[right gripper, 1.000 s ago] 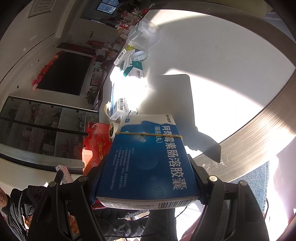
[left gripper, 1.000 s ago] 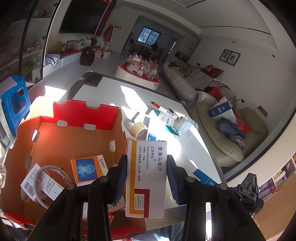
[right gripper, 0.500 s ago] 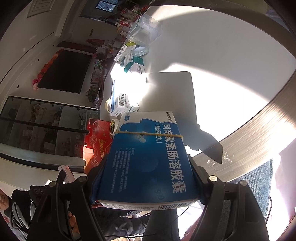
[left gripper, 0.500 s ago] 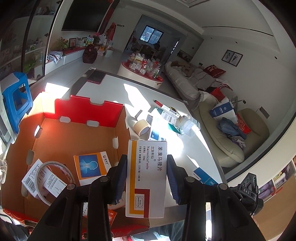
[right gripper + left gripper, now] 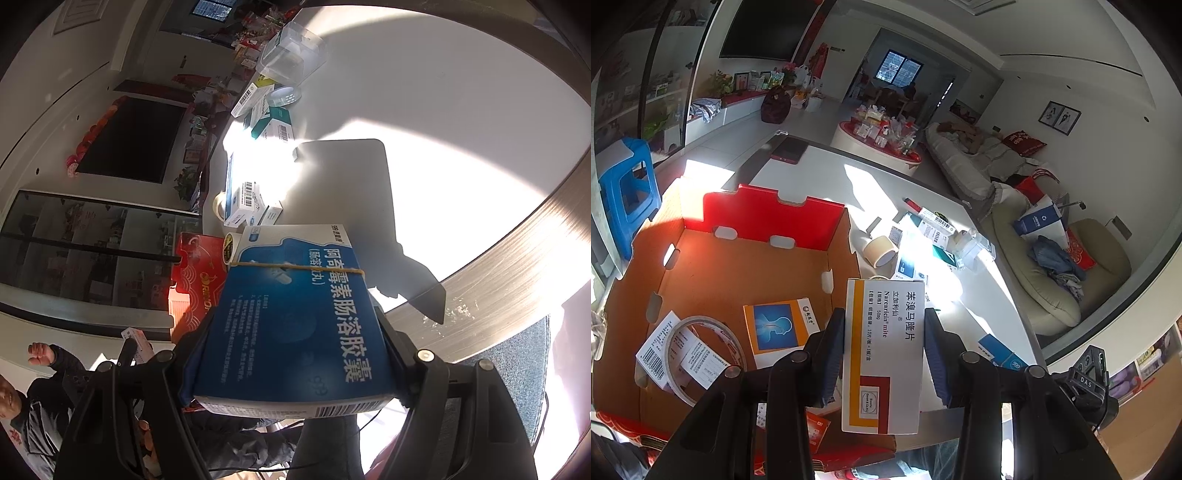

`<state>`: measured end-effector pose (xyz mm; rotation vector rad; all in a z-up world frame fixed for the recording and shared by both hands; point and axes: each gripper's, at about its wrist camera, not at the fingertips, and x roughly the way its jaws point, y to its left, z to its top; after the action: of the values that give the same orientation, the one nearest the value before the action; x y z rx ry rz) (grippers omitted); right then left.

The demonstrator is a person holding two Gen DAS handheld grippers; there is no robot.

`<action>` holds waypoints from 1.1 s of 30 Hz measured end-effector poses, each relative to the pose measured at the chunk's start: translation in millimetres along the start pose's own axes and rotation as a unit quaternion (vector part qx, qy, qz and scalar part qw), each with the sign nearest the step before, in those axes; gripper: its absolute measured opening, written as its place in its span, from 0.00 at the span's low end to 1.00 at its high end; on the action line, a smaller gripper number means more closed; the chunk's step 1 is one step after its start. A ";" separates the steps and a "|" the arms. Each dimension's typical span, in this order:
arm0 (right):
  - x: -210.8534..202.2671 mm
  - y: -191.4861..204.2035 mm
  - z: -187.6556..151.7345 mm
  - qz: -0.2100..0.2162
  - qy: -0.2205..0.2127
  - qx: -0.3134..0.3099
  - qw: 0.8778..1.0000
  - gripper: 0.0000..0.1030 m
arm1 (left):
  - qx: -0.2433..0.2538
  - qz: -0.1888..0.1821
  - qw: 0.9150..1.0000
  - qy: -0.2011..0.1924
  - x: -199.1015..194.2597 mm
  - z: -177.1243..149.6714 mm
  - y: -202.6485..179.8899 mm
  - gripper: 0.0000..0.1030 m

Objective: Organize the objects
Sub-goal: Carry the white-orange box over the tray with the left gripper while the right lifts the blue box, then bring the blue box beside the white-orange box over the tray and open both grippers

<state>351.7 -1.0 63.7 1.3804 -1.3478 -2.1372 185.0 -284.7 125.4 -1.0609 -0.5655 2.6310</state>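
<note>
At the bottom centre of the left wrist view, the left gripper (image 5: pixel 884 350) has its fingers clamped on the sides of a white-and-orange medicine box (image 5: pixel 882 354), held upright above the near right corner of the carton (image 5: pixel 834 236). The carton fills the lower left of the frame, its far flap red. Inside it lie an orange box with a blue picture (image 5: pixel 777 328), a tape ring (image 5: pixel 701 354) and white leaflets (image 5: pixel 665 350). Beyond the carton's right wall, on the white table (image 5: pixel 820 177), a tape roll (image 5: pixel 881 251) lies on its side just beside a cluster of white and green boxes (image 5: pixel 931 232), in the centre of the frame. A sofa (image 5: pixel 1034 273) stands further off at the right.

In the right wrist view, the right gripper (image 5: pixel 291 354) fills the bottom, its fingers pressed on both sides of a blue box (image 5: pixel 291 321) with a rubber band (image 5: pixel 295 265) around its far end. Past it, more small boxes (image 5: pixel 247 199) sit in the sunlight at centre, and a clear container (image 5: pixel 291 51) stands at the top.
</note>
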 end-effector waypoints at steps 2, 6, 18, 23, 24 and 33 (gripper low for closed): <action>1.7 1.9 -0.3 0.001 0.002 -0.001 1.000 0.74 | -0.001 0.002 1.000 -0.001 -0.7 0.1 1.2 0.42; 5.7 8.3 0.1 0.007 0.008 -0.006 1.000 0.74 | -0.004 0.011 1.000 -0.005 -2.8 -0.2 4.5 0.42; 62.8 123.4 -3.5 0.071 0.072 -0.118 0.988 0.74 | -0.030 0.073 0.996 -0.035 -17.1 10.2 44.4 0.42; 108.3 181.4 -17.2 0.100 0.118 -0.161 0.975 0.74 | -0.053 0.090 0.994 -0.037 -14.7 10.7 67.3 0.42; 117.5 189.8 -20.2 0.103 0.128 -0.165 0.972 0.74 | -0.058 0.094 0.993 -0.037 -13.9 9.9 71.0 0.42; 165.7 218.7 -37.4 0.110 0.174 -0.171 0.964 0.74 | -0.044 0.181 0.982 -0.034 -11.0 7.8 83.3 0.42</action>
<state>242.9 -244.0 140.0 1.3158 -0.9008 -1.7753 180.3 -365.2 100.5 -1.2034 -0.5522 2.9887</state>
